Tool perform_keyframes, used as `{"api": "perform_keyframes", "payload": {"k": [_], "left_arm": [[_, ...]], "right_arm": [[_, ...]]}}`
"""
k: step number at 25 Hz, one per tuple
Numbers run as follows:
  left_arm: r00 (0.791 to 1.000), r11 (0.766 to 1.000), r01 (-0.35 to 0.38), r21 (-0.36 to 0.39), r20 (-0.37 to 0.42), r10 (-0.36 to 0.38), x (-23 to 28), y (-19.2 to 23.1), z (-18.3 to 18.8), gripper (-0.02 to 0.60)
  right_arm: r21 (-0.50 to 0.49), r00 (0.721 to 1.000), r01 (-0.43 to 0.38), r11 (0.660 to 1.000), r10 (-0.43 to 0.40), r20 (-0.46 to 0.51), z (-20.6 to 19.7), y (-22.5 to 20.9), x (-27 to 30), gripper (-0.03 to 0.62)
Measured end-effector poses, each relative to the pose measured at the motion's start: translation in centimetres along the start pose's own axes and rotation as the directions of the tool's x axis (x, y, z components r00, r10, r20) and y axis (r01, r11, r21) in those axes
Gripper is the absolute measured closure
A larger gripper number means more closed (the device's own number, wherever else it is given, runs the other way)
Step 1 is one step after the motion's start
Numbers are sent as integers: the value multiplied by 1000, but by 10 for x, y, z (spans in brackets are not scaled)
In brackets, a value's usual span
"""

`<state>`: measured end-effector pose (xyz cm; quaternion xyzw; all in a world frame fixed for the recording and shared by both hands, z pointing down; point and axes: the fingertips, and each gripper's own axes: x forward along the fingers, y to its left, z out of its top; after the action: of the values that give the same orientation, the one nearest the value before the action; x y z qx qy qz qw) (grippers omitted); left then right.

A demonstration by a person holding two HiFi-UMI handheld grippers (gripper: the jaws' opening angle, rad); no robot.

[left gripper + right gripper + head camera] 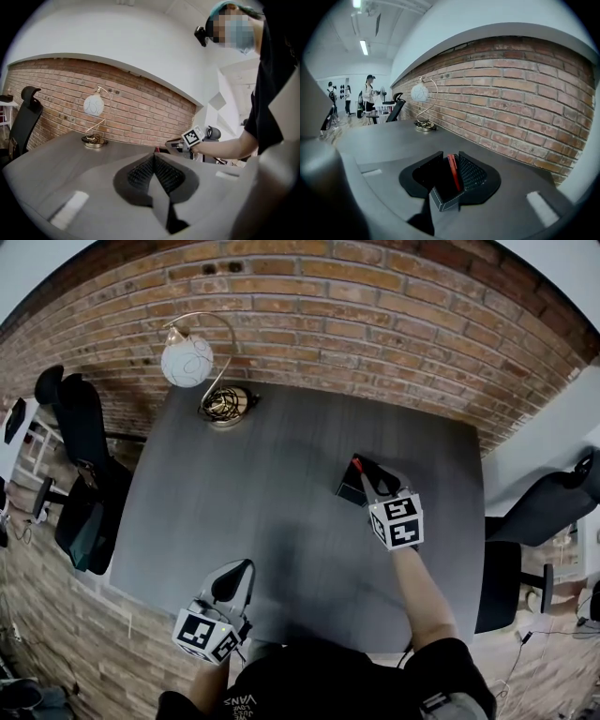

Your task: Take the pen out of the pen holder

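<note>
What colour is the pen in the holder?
The pen is red; the right gripper view shows it best.

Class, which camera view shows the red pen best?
The right gripper view: the red pen stands clearly in the pen holder, between the right gripper's open tongs. The head view shows only its tip; the left gripper view, a distant red speck.

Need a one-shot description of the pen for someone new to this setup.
On the dark grey table in front of the brick wall, look to the right side, where a small black pen holder sits between the open jaws of the right gripper. The pen is the slim red stick in that holder, the only red thing on the table.
</note>
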<state>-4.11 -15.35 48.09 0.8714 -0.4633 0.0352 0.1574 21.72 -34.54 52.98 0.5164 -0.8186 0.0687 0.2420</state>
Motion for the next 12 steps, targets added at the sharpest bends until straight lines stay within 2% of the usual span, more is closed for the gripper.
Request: {"api": "perform_keyframes", "payload": {"k": [6, 12], "left_arm": [[1000, 1000, -13, -5, -13, 13, 6, -1, -6, 529], [1000, 1000, -9, -8, -17, 9, 13, -3, -8, 529]], "right_arm": [[-78, 998, -43, 996, 38, -57, -8, 7, 23, 513], [-242, 990, -70, 968, 37, -140, -14, 9, 41, 513]]}}
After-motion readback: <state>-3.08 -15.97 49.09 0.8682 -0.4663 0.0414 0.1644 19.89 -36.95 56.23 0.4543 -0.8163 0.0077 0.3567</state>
